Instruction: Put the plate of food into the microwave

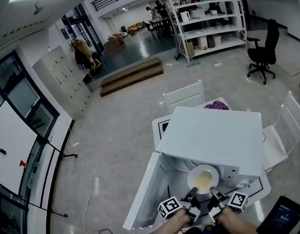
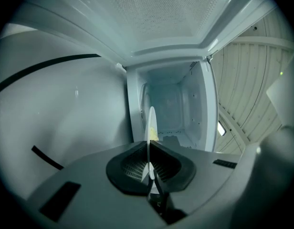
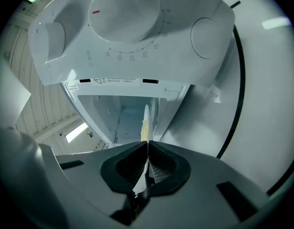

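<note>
Right now the plate of food (image 1: 203, 179), likely stiff and easy to break, is low in the middle at the open microwave (image 1: 213, 135), its near rim pinched by left gripper (image 1: 191, 197) and right gripper (image 1: 214, 195) jaws

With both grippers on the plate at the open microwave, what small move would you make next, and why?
Probably ease the plate straight forward, kept level. The left gripper and right gripper are shut on its near rim, the door stands open, and the cavity lies straight ahead of it.
</note>
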`<state>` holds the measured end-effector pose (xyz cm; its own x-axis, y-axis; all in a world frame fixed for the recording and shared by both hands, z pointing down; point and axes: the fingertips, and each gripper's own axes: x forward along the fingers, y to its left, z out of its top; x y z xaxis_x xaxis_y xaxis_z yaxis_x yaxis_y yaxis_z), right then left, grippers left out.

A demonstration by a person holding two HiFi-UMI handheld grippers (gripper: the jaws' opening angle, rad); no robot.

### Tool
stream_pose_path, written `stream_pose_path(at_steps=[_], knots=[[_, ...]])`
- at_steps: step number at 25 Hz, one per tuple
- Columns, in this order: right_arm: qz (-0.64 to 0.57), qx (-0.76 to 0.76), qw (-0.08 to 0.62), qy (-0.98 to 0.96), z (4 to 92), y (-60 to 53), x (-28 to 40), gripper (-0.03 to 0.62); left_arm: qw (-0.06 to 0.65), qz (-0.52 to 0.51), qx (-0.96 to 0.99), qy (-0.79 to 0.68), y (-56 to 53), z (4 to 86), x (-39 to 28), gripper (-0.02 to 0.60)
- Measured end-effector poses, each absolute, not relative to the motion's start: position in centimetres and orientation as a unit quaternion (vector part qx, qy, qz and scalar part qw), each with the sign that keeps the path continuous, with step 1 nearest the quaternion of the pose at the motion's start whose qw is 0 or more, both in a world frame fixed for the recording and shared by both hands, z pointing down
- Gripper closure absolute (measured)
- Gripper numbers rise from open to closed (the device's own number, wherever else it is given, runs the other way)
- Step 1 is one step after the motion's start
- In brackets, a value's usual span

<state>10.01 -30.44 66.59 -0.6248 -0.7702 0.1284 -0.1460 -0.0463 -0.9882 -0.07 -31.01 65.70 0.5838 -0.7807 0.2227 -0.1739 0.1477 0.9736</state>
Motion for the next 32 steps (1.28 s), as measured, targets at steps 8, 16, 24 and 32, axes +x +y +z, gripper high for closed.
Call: stream_pose_path(at_steps=[8, 16, 24, 32], knots=[[-0.616, -0.378, 0.237, 0.649, 66.8, -31.5, 9.6, 0.582, 0.649, -0.245, 0.600, -0.398, -32.1, 66.1, -0.6, 0.566], [-0.605, -0.389, 0.225, 0.657, 66.5, -32.0, 8.9, 0.580, 0.649, -0.258, 0.590, -0.405, -33.2, 66.5, -1.1, 0.566], [-0.599, -0.398, 0.199, 0.665, 66.7, -32.1, 8.8, 0.580, 0.649, -0.270, 0.583, -0.408, -34.5, 66.6, -1.0, 0.566], [-0.608, -0.375, 0.203, 0.670, 66.1, -32.9, 7.1, 0.580, 0.647, -0.274, 0.583, -0.407, -35.9, 66.4, -0.5, 0.566]])
